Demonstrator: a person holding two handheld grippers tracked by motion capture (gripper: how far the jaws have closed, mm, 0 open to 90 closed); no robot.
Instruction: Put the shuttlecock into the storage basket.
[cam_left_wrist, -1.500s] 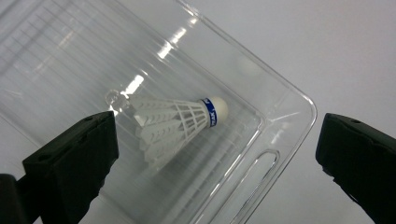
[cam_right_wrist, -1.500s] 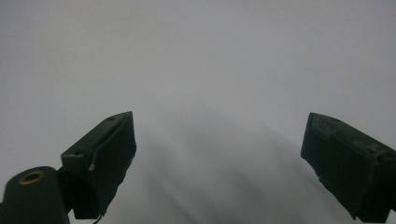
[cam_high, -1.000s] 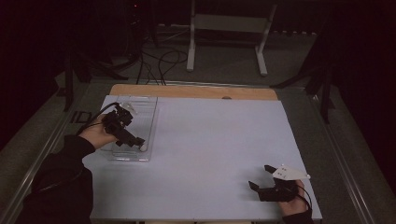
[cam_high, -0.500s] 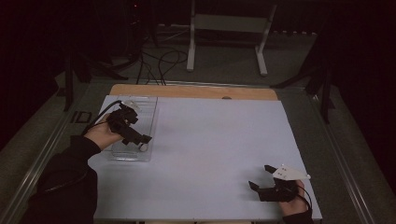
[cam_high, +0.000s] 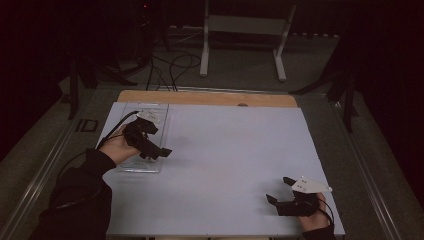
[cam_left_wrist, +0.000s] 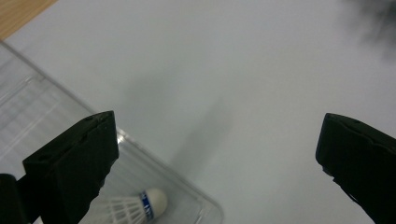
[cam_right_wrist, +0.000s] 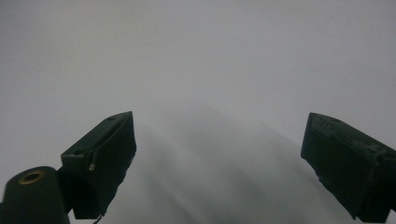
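High view: your right gripper (cam_high: 279, 191) sits at the near right corner of the table (cam_high: 235, 150), jaws spread wide, nothing between them. Farther off on the left, your left gripper (cam_high: 159, 152) hangs over the clear tray (cam_high: 156, 111), jaws released too, with a shuttlecock (cam_left_wrist: 140, 207) lying inside it.

Dark lab (floor cables (cam_high: 170, 65), stand (cam_high: 245, 30))

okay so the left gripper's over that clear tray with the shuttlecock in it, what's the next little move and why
Probably draw the left gripper back and down toward the shuttlecock. Its jaws stand wide open with nothing between them, and in the left gripper view the shuttlecock lies in the clear tray below the left jaw, not between the two.
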